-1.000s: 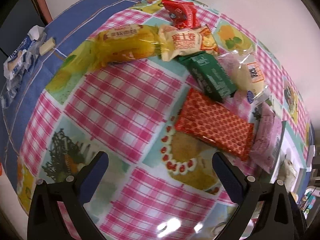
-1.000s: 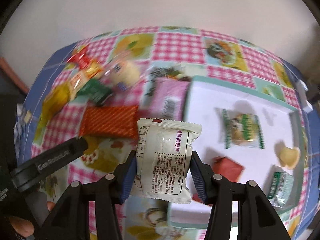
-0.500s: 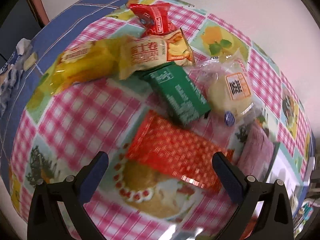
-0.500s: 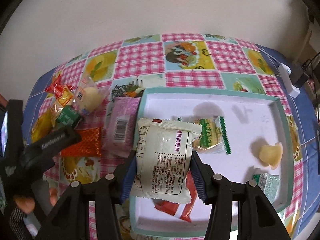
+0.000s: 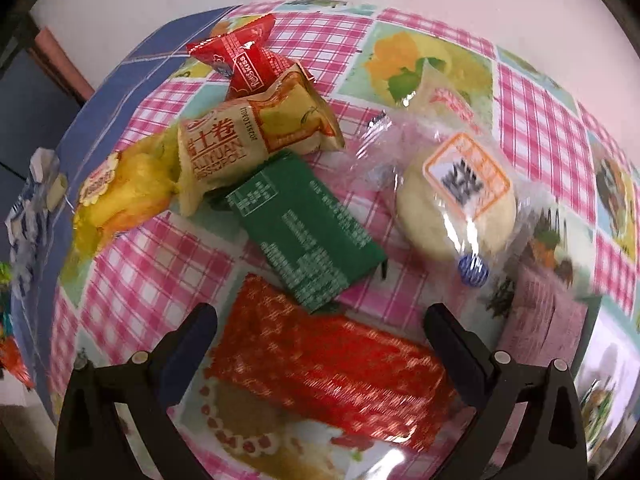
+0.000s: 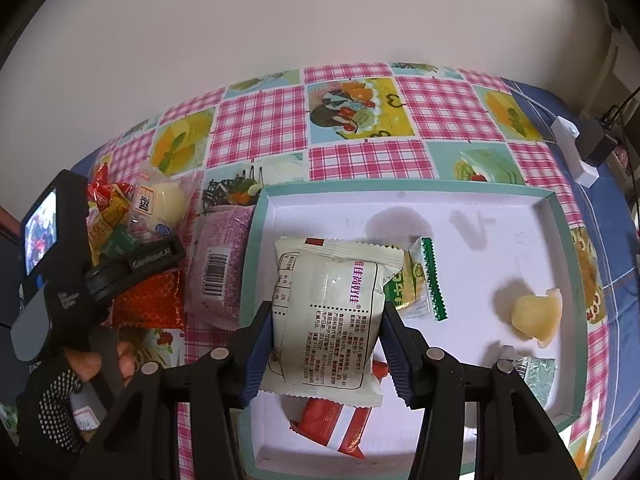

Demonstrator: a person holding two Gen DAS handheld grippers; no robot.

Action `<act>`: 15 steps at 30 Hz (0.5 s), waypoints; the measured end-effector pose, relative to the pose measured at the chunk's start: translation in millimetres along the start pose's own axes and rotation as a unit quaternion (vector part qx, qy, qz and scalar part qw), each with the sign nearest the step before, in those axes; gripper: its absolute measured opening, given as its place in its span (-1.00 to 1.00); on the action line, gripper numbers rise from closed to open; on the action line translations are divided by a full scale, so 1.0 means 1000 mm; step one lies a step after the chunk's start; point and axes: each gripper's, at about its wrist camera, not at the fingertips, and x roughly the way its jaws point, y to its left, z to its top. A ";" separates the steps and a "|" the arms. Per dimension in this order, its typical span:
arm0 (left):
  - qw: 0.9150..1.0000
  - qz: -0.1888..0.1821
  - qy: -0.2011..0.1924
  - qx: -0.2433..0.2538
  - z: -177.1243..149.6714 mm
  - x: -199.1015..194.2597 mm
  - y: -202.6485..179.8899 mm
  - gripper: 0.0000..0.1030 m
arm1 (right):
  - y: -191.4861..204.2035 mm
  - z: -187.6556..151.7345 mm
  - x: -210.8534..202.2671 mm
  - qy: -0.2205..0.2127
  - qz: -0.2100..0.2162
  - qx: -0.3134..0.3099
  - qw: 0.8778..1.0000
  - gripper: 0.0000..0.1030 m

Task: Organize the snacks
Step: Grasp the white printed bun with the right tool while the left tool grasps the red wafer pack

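Observation:
My right gripper (image 6: 326,344) is shut on a white snack packet (image 6: 328,316) and holds it above the left part of the white tray (image 6: 560,240). In the tray lie a green-edged packet (image 6: 420,284), a red packet (image 6: 336,424), a yellow snack (image 6: 536,316) and a pale green packet (image 6: 536,372). My left gripper (image 5: 320,344) is open, just above an orange-red packet (image 5: 328,368). Beyond it lie a green packet (image 5: 304,228), a clear-wrapped round cake (image 5: 456,204), a yellow roll packet (image 5: 256,140), a red candy packet (image 5: 244,60) and a yellow packet (image 5: 120,196).
A pink packet (image 6: 220,264) lies between the pile and the tray's left rim. A white power strip with a black plug (image 6: 580,148) sits at the table's far right edge. A blue-white wrapper (image 5: 32,204) lies at the left table edge. The wall is close behind.
My left gripper has moved forward toward the snack pile, now over the orange-red packet. My right gripper has carried the white packet to the right, over the tray.

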 end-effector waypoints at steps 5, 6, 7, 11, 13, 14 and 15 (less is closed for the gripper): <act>1.000 0.008 0.004 0.010 -0.025 -0.007 0.012 1.00 | 0.003 -0.005 -0.002 0.003 0.000 -0.004 1.000 0.05; 1.000 0.008 0.005 0.011 -0.029 -0.008 0.015 1.00 | 0.004 -0.006 -0.003 0.003 0.001 -0.005 1.000 0.05; 1.000 0.011 0.008 0.012 -0.033 -0.008 0.019 1.00 | 0.005 -0.008 -0.005 0.003 0.002 -0.008 1.000 0.05; 1.000 -0.004 0.018 -0.004 -0.049 -0.005 0.034 1.00 | 0.010 -0.018 -0.008 0.007 0.006 -0.017 1.000 0.06; 1.000 -0.008 0.023 -0.015 -0.056 -0.006 0.042 1.00 | 0.009 -0.023 -0.009 0.011 0.005 -0.018 1.000 0.06; 1.000 -0.007 0.024 -0.018 -0.058 -0.004 0.049 1.00 | 0.009 -0.025 -0.008 0.014 0.005 -0.018 1.000 0.06; 0.999 -0.009 0.023 -0.023 -0.063 -0.005 0.055 1.00 | 0.008 -0.027 -0.008 0.017 0.006 -0.017 1.000 0.06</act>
